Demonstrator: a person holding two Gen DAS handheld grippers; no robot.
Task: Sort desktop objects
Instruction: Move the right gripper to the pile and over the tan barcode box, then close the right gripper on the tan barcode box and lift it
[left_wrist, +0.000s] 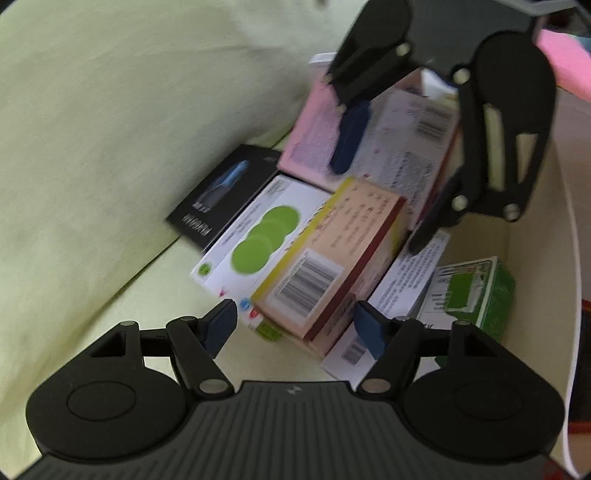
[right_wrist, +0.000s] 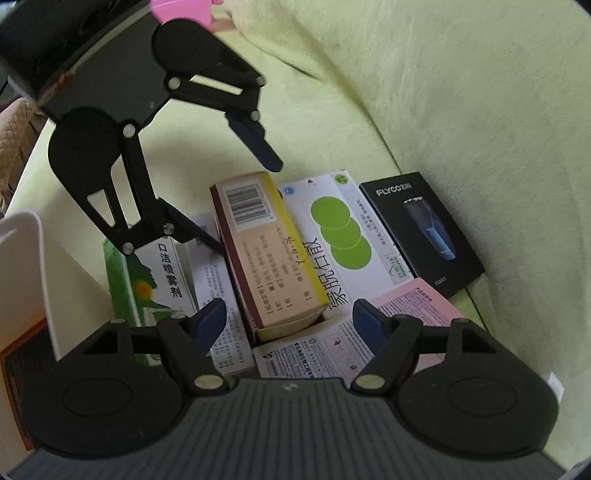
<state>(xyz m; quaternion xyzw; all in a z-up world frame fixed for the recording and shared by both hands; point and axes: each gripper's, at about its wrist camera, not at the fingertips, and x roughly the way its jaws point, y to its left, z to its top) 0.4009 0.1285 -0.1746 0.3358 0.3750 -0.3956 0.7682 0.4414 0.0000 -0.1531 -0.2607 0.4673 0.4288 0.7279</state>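
Left tongs (left_wrist: 293, 325) spread wide, empty, over a pile of boxes on a pale green cushioned surface (left_wrist: 92, 147). Left to right in the left wrist view: black FLYCO shaver box (left_wrist: 221, 194) flat against the cushion; white box with green circles (left_wrist: 255, 243); tan box with yellow and maroon edges (left_wrist: 332, 258) tilted on top of the pile; green box (left_wrist: 476, 295) at far right. Right tongs (right_wrist: 290, 321) spread wide, empty, above the same pile; pink box (right_wrist: 413, 306) just beside the right finger.

Your right hand-held gripper (right_wrist: 289, 319) hangs open over the tan box (right_wrist: 267, 254) — left hand-held gripper (right_wrist: 243, 201) opposite, also open.
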